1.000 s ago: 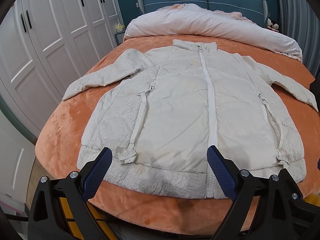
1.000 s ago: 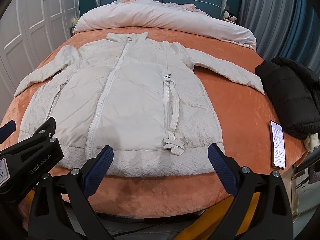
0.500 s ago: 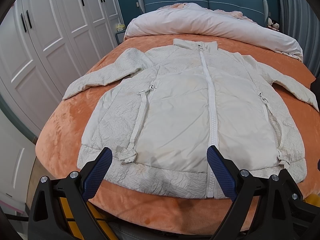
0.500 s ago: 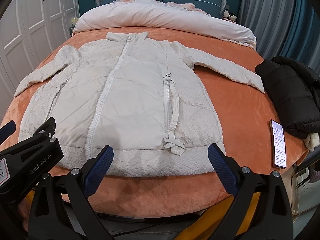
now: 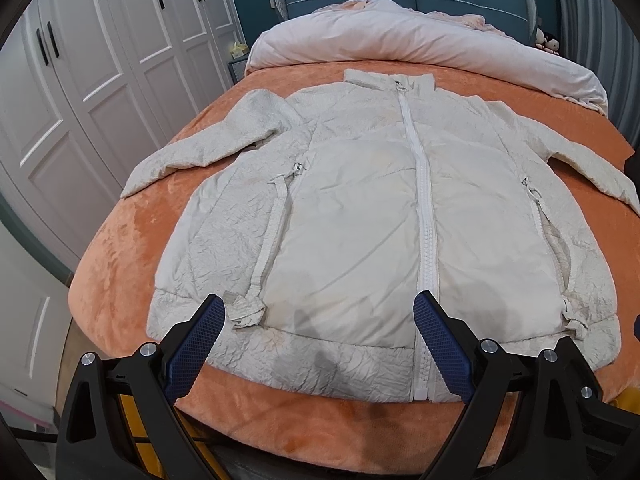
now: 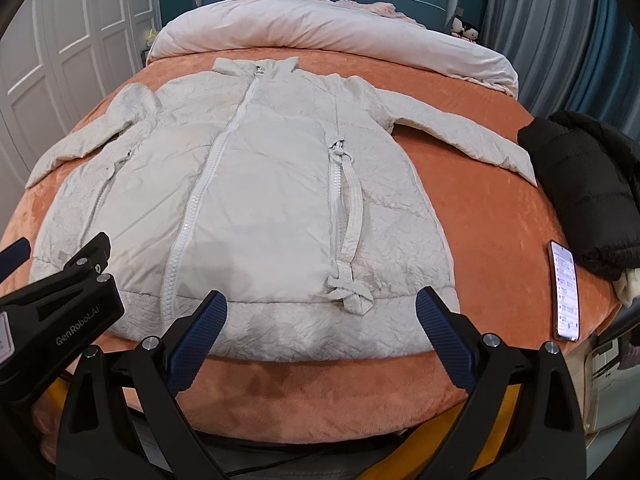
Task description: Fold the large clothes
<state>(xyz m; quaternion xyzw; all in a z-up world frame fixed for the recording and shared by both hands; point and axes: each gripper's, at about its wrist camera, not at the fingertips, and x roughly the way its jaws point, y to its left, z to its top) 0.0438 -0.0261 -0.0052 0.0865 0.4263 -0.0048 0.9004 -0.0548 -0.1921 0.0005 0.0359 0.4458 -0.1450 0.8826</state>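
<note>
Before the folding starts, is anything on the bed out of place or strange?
The white jacket lies flat, zipped, sleeves spread. Odd: a phone lies screen lit near the right edge of the orange blanket, beside a bundled black jacket. Nothing looks spilled or damaged.

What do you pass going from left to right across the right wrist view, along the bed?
Wardrobe doors → white jacket → black jacket, with the phone lying just in front of it → curtains.
</note>
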